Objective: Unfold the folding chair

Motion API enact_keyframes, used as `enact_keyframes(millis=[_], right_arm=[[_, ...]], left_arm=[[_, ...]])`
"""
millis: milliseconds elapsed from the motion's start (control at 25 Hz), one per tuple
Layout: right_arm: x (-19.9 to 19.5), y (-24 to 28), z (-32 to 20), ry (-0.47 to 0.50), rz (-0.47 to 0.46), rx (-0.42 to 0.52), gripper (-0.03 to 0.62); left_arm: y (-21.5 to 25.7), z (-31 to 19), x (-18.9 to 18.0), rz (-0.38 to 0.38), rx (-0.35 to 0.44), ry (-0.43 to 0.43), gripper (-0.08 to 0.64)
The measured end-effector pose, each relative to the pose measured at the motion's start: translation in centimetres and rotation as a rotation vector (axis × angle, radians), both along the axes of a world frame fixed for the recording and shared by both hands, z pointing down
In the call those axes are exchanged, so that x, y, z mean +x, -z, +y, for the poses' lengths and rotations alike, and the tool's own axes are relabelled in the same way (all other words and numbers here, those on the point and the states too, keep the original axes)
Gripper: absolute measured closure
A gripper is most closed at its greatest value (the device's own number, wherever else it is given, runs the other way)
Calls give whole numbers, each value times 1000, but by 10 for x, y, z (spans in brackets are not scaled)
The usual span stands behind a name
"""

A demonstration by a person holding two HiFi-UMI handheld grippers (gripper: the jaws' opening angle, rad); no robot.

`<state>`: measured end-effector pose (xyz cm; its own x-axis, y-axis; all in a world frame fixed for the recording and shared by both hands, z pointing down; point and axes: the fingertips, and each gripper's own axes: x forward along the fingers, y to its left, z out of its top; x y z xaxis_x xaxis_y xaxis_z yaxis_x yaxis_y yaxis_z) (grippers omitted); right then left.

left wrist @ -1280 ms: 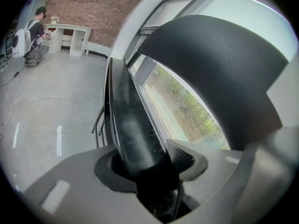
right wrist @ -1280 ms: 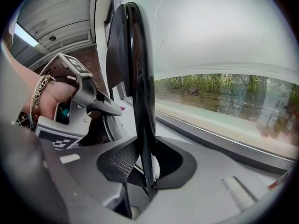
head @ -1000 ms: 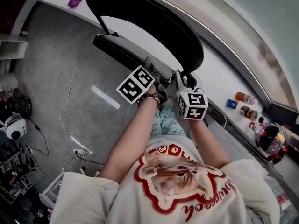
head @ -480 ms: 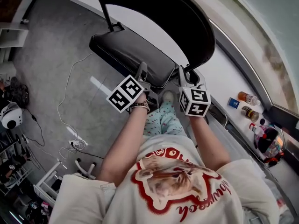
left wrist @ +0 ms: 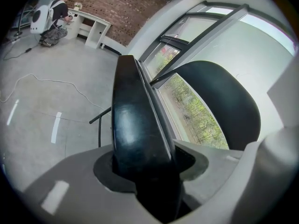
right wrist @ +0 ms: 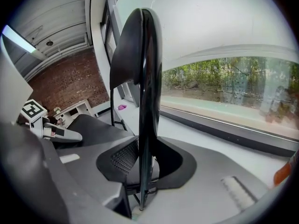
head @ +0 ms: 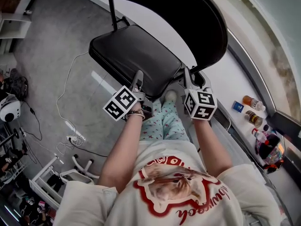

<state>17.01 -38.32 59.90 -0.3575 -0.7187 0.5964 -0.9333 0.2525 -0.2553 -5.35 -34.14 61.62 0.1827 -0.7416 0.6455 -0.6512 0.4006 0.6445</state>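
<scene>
- Counting one folding chair at 12 o'clock in the head view, with one black seat and one black backrest.
- Two grippers work on it, each carrying one marker cube.
- Left gripper, just at 9 o'clock of centre, is clamped on the seat's front edge; its own view shows the padded rim filling the gap between the jaws.
- Right gripper, just at 2 o'clock of centre, is clamped on the backrest's thin edge.
- One white cable trails over the grey floor at 9 o'clock.
- Two bottles lie on the window sill at 3 o'clock.
- Compared with a second ago, the seat has swung down from edge-on to show its whole top, and the left gripper has travelled toward 7 o'clock with it; the right gripper has hardly shifted.
</scene>
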Motion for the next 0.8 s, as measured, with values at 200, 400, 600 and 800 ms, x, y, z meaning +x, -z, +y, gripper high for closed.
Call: enact_keyframes(millis=[200, 400, 600, 800], right_arm=[[-1, -6, -1, -12, -3, 4, 462], [-4, -14, 1, -24, 14, 19, 457], [-2, -30, 0, -87, 60, 69, 453], [4, -53, -5, -158, 71, 70, 448]], left_arm=[[-10, 9, -9, 16, 17, 0, 333], [-25, 26, -21, 53, 34, 2, 331], [-48, 48, -35, 128, 65, 5, 328], [-81, 67, -48, 232, 62, 19, 324]])
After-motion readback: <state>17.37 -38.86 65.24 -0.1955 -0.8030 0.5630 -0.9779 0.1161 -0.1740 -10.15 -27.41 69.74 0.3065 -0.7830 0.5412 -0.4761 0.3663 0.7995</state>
